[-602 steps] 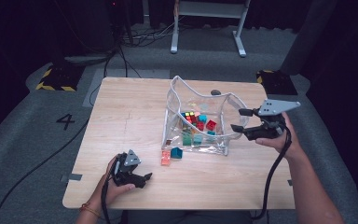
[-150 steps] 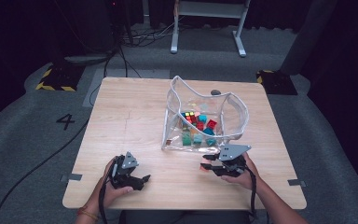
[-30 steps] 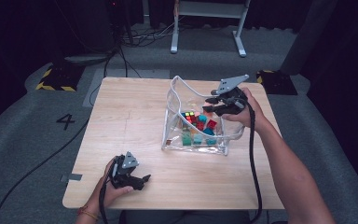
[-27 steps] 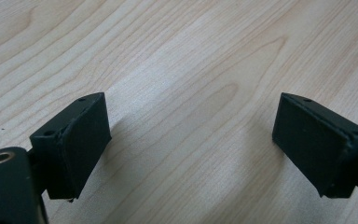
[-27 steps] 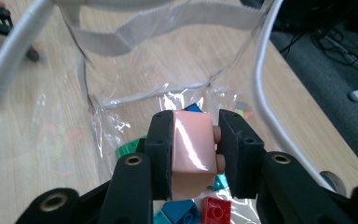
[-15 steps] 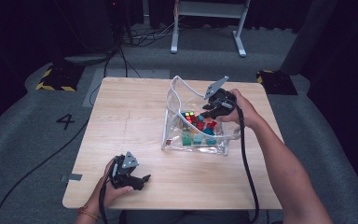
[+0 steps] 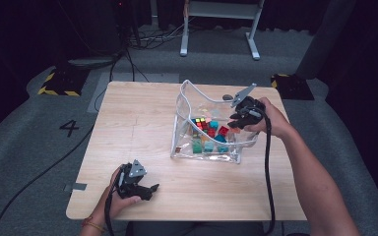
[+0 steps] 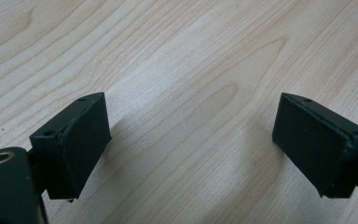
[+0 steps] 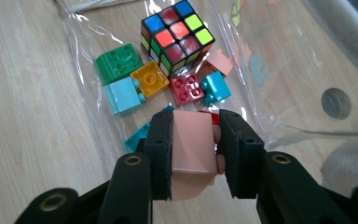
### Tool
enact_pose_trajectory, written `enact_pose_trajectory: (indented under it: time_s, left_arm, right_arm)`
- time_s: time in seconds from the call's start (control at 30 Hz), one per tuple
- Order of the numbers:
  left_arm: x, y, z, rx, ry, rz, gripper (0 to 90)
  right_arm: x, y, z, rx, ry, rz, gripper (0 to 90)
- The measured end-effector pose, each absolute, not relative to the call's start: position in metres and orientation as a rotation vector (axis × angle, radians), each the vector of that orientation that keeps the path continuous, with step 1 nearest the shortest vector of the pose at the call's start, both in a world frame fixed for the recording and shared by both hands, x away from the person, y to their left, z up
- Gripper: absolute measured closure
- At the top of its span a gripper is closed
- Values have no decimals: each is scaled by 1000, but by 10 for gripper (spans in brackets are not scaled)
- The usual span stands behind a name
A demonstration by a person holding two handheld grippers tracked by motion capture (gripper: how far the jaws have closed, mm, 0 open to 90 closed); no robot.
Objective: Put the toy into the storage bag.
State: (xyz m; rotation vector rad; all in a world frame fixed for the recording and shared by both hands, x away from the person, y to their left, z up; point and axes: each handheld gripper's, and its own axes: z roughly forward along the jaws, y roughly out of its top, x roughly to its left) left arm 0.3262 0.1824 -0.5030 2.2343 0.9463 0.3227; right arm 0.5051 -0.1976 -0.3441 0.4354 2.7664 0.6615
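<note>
My right gripper [image 9: 193, 140] is shut on a pale pink brick [image 9: 192, 142] and hangs over the open top of a clear plastic bag [image 7: 241, 142]; the high view has this gripper [image 7: 237, 119] at the bag's right rim. Inside the bag lie a colour cube [image 9: 177, 32], a green brick [image 9: 117, 63], a yellow brick [image 9: 150, 78], a red brick [image 9: 186, 88] and teal bricks [image 9: 121, 95]. My left gripper [image 7: 147, 189] rests low near the table's front left, open, with bare wood between its pads [image 8: 74, 140].
The wooden table [image 7: 138, 123] has bare room left of the bag and along the front. A small round grey disc [image 9: 334, 103] lies beyond the bag's far wall. A black cable [image 7: 268, 172] trails from the right gripper along the forearm.
My right gripper has come down and leftward with the pink brick, from above the bag's far right corner to over its open top. The left gripper has stayed put.
</note>
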Motion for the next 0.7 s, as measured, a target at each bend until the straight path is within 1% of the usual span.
enact_pose_trajectory:
  time_s: [0.13,0.3,0.5,0.63,0.7]
  left_arm:
    - [326,182,-503,2233,945,322,112]
    - [326,182,-503,2234,947,321,112]
    - [326,182,-503,2234,946,321,112]
    - [326,182,-503,2234,945,321,112]
    - [326,182,-503,2234,946,320,112]
  right_arm:
    - [504,-204,-345,452,2757,678,657]
    - [504,-208,-343,483,2729,730,596]
    - [500,-211,-341,504,2719,776,578]
    - [498,-213,-338,493,2693,812,538]
    - [496,-214,-337,502,2674,836,498]
